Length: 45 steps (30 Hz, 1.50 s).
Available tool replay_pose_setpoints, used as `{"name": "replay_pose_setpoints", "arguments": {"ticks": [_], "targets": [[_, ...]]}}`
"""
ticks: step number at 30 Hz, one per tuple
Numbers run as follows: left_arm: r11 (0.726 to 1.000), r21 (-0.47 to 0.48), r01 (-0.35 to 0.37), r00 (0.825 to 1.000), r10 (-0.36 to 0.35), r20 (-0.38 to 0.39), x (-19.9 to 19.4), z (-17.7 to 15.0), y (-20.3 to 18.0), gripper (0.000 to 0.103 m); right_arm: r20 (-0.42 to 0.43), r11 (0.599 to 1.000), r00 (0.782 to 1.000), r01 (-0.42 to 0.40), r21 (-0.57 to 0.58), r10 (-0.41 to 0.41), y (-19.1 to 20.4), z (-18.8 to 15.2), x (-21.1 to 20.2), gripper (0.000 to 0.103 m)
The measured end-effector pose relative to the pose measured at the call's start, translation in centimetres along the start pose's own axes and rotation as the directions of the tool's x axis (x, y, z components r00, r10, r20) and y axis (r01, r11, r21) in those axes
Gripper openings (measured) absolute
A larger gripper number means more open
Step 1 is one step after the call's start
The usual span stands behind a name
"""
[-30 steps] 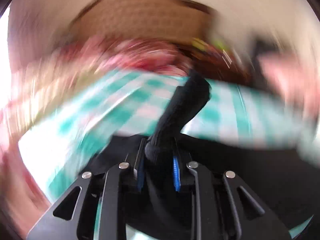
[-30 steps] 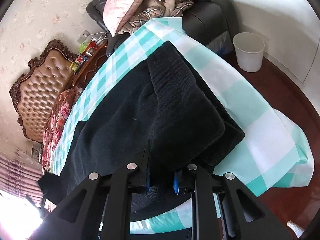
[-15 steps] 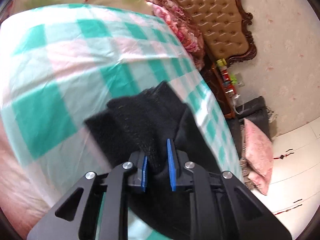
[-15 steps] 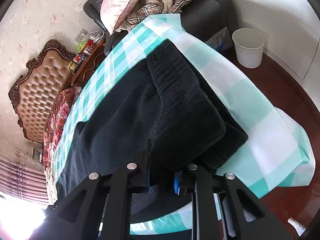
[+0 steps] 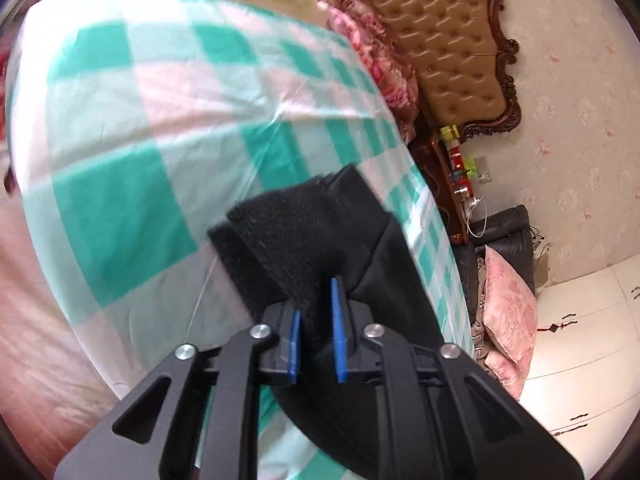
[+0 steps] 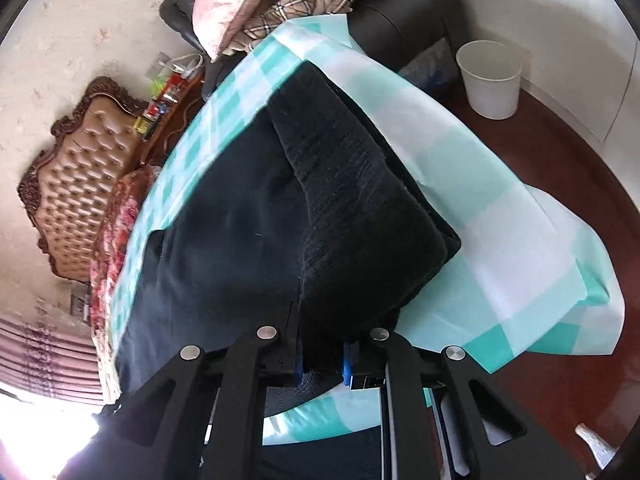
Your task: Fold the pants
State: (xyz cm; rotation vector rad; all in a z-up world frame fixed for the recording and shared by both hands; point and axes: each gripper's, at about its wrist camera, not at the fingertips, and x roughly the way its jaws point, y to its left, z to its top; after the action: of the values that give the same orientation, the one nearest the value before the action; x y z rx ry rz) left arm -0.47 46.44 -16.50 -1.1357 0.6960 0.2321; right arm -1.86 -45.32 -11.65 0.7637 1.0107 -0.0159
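Left wrist view: the left gripper (image 5: 316, 334) has swung clear of its blur and now clamps a bunched fold of the black knitted pants (image 5: 304, 236), lifted above the teal-checked bedsheet (image 5: 120, 128).

Right wrist view: the right gripper (image 6: 323, 354) still pinches the pants' other end on that sheet. One garment, two grips; fold underway.

No readable text, label, brand, number or sign shows in either wrist view, and the small bright items on the far dresser are too blurred to read.
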Motion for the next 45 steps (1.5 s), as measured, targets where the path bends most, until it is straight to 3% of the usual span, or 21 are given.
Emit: {"name": "replay_pose_setpoints", "arguments": {"ticks": [3,5,9,11,15,18,24,28,30,32,35,36,38,40,41,43,44,45], "targets": [[0.999,0.04,0.035,0.999,-0.036,0.038,-1.7,0.7,-1.9,0.005,0.026,0.999,0.999,-0.018,-0.034,0.018,1.1,-0.1,-1.3,0.014],[0.997,0.072,0.016,0.999,-0.019,0.048,-1.9,0.6,-2.6,0.005,0.022,0.999,1.0,-0.002,-0.043,0.003,1.0,-0.4,-1.1,0.014],[1.0,-0.002,-0.001,1.0,0.001,0.009,-0.3,0.3,-0.3,0.005,-0.035,0.999,0.999,0.04,0.014,-0.04,-1.2,-1.2,1.3,0.014],[1.0,-0.017,0.021,1.0,-0.021,0.014,-0.7,0.3,0.1,0.005,-0.029,1.0,0.999,0.018,0.016,-0.017,-1.1,-1.1,0.7,0.014],[0.995,0.039,0.093,0.994,-0.095,0.058,-3.5,1.0,-3.0,0.005,-0.002,0.998,0.998,-0.069,0.015,0.069,0.2,-0.4,-1.4,0.013],[0.993,0.059,0.104,0.991,-0.109,0.08,-4.8,1.2,-4.4,0.005,0.013,0.996,0.996,-0.088,0.008,0.088,0.6,-0.3,-2.2,0.013],[0.999,-0.039,0.03,0.999,-0.03,0.013,-2.8,0.2,0.2,0.005,-0.057,0.999,0.998,-0.003,0.032,0.005,-1.0,-1.1,-0.2,0.013],[0.999,-0.032,0.015,1.0,-0.015,-0.015,-1.5,0.1,1.6,0.005,-0.051,1.0,0.999,0.01,0.009,-0.009,-0.7,-0.8,0.1,0.013],[1.0,-0.029,0.007,1.0,-0.008,-0.019,-1.4,0.2,1.9,0.011,-0.047,0.999,0.998,0.037,-0.003,-0.037,-0.6,-0.9,0.0,0.013],[0.999,-0.025,-0.029,1.0,0.029,0.006,-2.1,0.6,2.4,0.042,-0.05,0.999,0.998,0.036,0.018,-0.035,-1.1,-0.9,-0.2,0.013],[0.994,-0.012,-0.107,0.987,0.108,0.119,-4.7,1.3,2.9,0.05,-0.064,0.999,0.998,0.018,0.043,-0.015,-2.0,-1.0,-0.5,0.018],[0.987,0.019,-0.157,0.973,0.151,0.173,-5.8,1.5,2.4,0.05,-0.061,0.998,0.997,0.042,0.046,-0.039,-2.2,-1.1,-0.7,0.036],[0.959,0.138,-0.249,0.938,0.203,0.279,-7.0,1.3,-0.1,0.058,0.01,0.98,0.98,0.197,0.024,-0.197,-2.5,-0.8,-2.4,0.071],[0.917,0.275,-0.29,0.927,0.198,0.32,-6.5,0.5,-3.1,0.069,0.042,0.974,0.973,0.224,0.013,-0.225,-2.5,-0.3,-3.7,0.072],[0.876,0.367,-0.313,0.923,0.189,0.336,-5.7,-0.2,-5.0,0.08,0.067,0.969,0.966,0.248,0.024,-0.249,-2.5,0.0,-4.5,0.072],[0.743,0.579,-0.336,0.935,0.187,0.302,-2.5,-2.2,-9.2,0.083,0.152,0.94,0.928,0.341,0.014,-0.339,-1.8,0.6,-6.1,0.072],[0.685,0.638,-0.353,0.934,0.213,0.288,-0.7,-2.9,-10.7,0.082,0.189,0.927,0.911,0.375,-0.012,-0.367,-1.0,0.9,-6.5,0.072],[0.659,0.665,-0.351,0.936,0.226,0.27,0.4,-3.0,-11.6,0.082,0.218,0.916,0.9,0.398,-0.056,-0.377,0.3,1.1,-6.7,0.073]]}}
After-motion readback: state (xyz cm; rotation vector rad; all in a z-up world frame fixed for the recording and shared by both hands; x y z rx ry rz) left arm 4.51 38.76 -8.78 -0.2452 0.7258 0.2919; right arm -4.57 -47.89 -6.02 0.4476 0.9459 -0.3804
